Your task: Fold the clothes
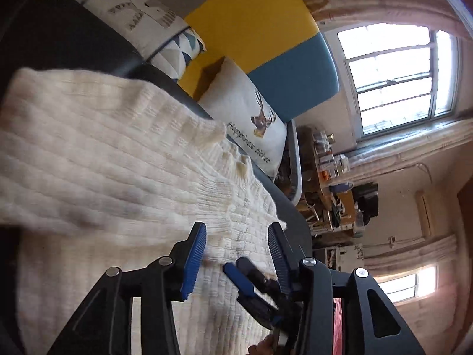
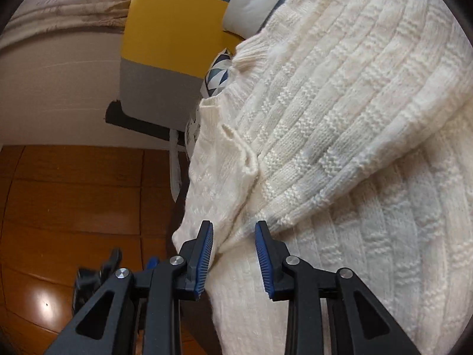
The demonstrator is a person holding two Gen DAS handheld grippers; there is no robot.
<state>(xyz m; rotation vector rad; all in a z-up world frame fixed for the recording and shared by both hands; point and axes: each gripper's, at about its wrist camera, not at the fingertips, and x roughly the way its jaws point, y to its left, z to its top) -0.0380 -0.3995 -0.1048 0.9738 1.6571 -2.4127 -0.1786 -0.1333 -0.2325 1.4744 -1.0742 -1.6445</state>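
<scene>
A cream knitted sweater (image 1: 103,153) lies spread on a dark seat (image 1: 59,38), with a sleeve folded across its body (image 2: 340,118). My left gripper (image 1: 238,245) hovers open just over the sweater's lower part, its blue pads apart and nothing pinched between them. My right gripper (image 2: 233,254) is at the sweater's edge, near where it hangs over the seat. Its jaws stand partly apart and open, with a fold of the knit lying between them but not pressed. The right gripper (image 1: 251,287) also shows low between the left fingers.
A deer-print pillow (image 1: 245,118) and a patterned pillow (image 1: 147,20) lean on the yellow and blue backrest (image 1: 266,29) behind the sweater. A cluttered table (image 1: 331,183) stands under the window (image 1: 393,74). Wooden floor (image 2: 74,192) lies beside the seat.
</scene>
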